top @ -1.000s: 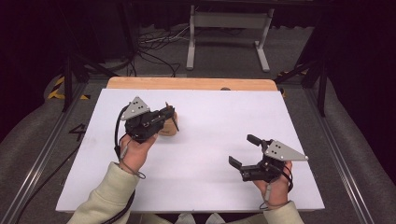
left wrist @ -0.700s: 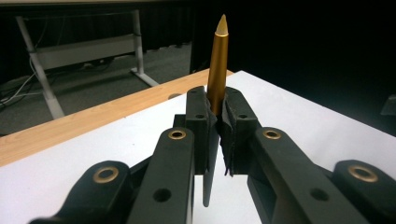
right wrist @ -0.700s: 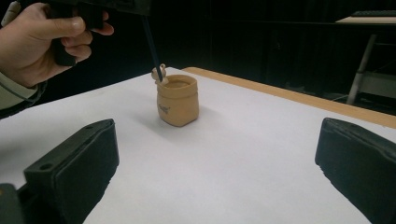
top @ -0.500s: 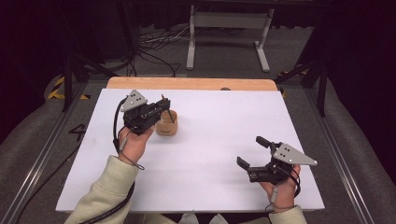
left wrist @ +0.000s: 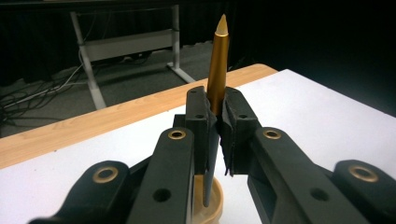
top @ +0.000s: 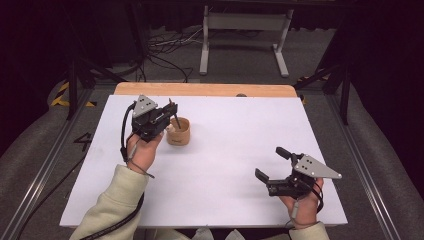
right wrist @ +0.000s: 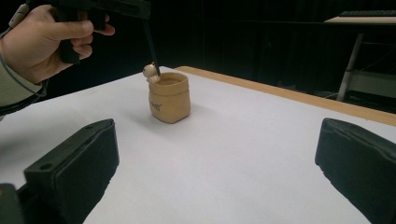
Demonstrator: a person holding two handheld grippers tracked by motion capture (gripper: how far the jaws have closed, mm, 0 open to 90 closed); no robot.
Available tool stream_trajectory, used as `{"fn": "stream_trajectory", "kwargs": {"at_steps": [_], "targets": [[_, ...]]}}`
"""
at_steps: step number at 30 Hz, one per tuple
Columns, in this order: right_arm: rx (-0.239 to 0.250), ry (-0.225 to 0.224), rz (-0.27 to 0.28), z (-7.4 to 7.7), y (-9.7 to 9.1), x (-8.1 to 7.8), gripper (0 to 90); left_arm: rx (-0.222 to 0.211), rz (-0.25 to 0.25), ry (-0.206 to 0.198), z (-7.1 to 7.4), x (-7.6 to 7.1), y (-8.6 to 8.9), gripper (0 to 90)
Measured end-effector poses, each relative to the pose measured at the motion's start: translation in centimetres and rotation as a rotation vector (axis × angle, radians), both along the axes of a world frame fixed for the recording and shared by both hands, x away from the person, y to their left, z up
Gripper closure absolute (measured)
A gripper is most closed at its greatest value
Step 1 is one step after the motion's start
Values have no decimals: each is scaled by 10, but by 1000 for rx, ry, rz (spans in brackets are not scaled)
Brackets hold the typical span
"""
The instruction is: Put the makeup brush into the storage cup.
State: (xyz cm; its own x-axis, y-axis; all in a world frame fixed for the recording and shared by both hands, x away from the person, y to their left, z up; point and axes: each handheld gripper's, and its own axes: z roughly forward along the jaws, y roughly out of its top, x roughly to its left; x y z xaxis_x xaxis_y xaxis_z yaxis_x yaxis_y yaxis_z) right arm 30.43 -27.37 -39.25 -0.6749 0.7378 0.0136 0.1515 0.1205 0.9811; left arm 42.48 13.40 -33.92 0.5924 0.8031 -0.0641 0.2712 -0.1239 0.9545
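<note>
**Pen held above a cup: two grippers, one container**

One cup (top: 178,132), tan and shaped like a small sack, stands on the white table (top: 225,200) toward its far left part. In the right gripper view a small pale figure (right wrist: 150,72) sits at the cup's (right wrist: 169,97) rim, and faint lettering marks its side. Whether anything lies inside the cup cannot be told.

One pen (left wrist: 217,65) is present, with a gold upper barrel ending in a pale point and a dark lower shaft. The left gripper (top: 159,120) pinches it, jaws pressed together on the barrel. In the left gripper view the pen stands nearly upright between the jaws, its lower end over the cup's (left wrist: 212,205) mouth. In the right gripper view the dark tip (right wrist: 157,70) reaches the rim beside the figure; whether it touches cannot be told.

The right gripper (top: 272,162) is held over the near right part of the table, well apart from the cup, jaws spread wide with nothing between them.

Count: two grippers, one cup, one pen, one figure. A wooden strip (top: 205,89) edges the table's far side.
</note>
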Motion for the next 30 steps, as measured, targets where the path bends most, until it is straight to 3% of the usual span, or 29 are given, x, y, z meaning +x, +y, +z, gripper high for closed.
{"fn": "stream_trajectory", "kwargs": {"at_steps": [11, 30], "targets": [[0, -2, 0, -1, -1, 0, 0, 16, 26, -13, -9, 10, -1, 825], [11, 4, 11, -2, 0, 1, 0, -4, 12, 36, -28, 24, 1, 824]]}}
